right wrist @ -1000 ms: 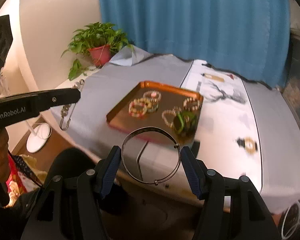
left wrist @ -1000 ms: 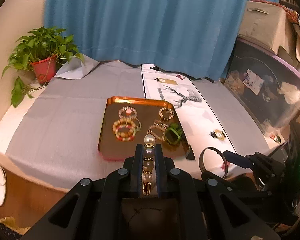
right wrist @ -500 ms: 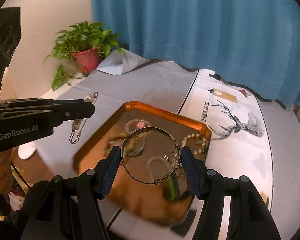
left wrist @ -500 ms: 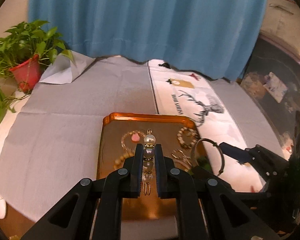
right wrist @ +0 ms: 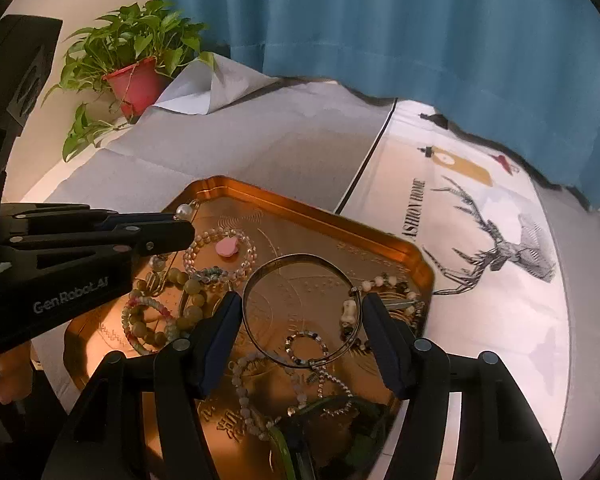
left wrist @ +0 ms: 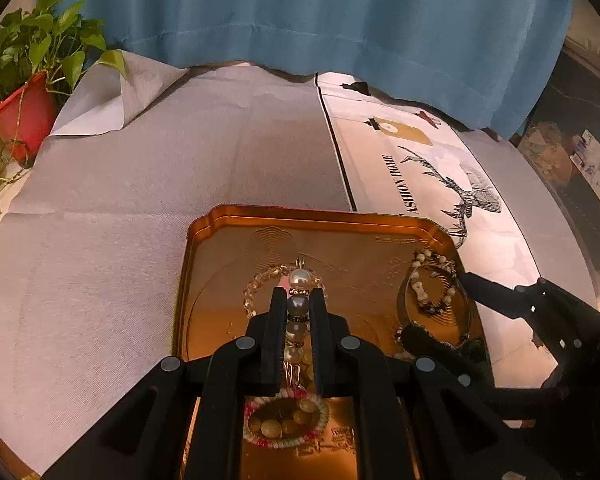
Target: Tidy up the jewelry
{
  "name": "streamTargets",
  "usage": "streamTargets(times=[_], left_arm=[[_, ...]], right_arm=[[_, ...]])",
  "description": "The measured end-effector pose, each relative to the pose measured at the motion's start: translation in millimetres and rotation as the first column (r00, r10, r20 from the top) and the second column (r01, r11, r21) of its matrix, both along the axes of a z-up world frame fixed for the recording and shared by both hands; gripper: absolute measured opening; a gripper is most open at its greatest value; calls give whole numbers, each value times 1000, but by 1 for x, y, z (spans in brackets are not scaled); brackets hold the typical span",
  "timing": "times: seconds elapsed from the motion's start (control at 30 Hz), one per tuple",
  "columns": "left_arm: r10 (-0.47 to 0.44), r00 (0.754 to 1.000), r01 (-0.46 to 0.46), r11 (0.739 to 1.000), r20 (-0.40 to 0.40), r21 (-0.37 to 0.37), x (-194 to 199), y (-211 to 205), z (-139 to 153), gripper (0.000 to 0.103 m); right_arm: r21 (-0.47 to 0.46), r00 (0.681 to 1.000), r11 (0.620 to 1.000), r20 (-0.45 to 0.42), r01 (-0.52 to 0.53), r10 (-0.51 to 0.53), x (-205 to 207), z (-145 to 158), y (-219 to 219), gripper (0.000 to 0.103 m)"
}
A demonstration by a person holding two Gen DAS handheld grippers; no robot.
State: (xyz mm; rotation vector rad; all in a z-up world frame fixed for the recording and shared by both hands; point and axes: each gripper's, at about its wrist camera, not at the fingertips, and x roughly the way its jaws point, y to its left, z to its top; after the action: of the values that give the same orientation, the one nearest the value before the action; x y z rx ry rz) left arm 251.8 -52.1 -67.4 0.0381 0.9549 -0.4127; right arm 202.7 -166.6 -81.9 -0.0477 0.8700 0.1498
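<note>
My left gripper (left wrist: pixel 298 300) is shut on a pearl pin (left wrist: pixel 298 312) and holds it above the near left part of the gold tray (left wrist: pixel 340 218). My right gripper (right wrist: pixel 302 312) is shut on a thin metal bangle (right wrist: pixel 300 258) and holds it over the tray's middle (right wrist: pixel 300 204). The tray holds several bead bracelets, among them a clear one with a pink charm (right wrist: pixel 226 248), a pink-rimmed one (left wrist: pixel 286 420) and a pearl one (left wrist: pixel 434 284). The left gripper also shows in the right wrist view (right wrist: pixel 180 232), with the pin's pearl at its tip.
The tray lies on a grey cloth (left wrist: pixel 140 208) beside a white runner with a deer print (left wrist: pixel 460 196). A potted plant in a red pot (right wrist: pixel 134 80) stands at the far left. A blue curtain (left wrist: pixel 300 12) hangs behind. Dark furniture (left wrist: pixel 580 152) is at the right.
Both grippers have moved forward from the table's front edge to above the tray, still holding the pin and the bangle.
</note>
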Motion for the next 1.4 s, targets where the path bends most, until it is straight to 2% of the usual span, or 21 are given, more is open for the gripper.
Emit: streamTargets(times=[0.03,0.07,0.1,0.17,0.23,0.4,0.63,0.8,1.03,1.4], left_arm=[[9,1000,-9,1000,16,7,1,1,-1,11],[16,1000,-17,1000,25,17,2,1,-1,25],[27,999,-28,999,27,37,2,2,-1,63],[68,997,-71,994,32,80,0,5,-1,103],[92,993,-98,992,76,75,-7,11,4,103],[107,993,-111,992,58,66,-21,22,14,103],[125,979,-142,985,159,101,-88,37,45,103],[157,965,-178,980,210,84,-137,50,57,103],[153,961,-185,975,232,124,-178,57,59,103],[171,951,-205,972,256,113,-211,61,69,103]], right_arm=[[-17,1000,1000,-6,-4,4,2,-3,2,66],[-53,1000,999,-14,-8,7,3,-6,5,70],[-118,1000,993,-18,0,-3,4,-10,8,84],[-174,1000,985,4,0,1,0,-11,9,86],[-162,1000,987,9,5,-3,-4,-8,6,87],[-85,999,996,29,28,-26,-26,13,-2,87],[-29,994,994,54,101,-99,-94,44,0,87],[-27,988,990,74,140,-138,-139,53,6,92],[-38,986,988,78,152,-149,-177,54,15,96],[-47,985,988,93,150,-145,-207,61,22,97]])
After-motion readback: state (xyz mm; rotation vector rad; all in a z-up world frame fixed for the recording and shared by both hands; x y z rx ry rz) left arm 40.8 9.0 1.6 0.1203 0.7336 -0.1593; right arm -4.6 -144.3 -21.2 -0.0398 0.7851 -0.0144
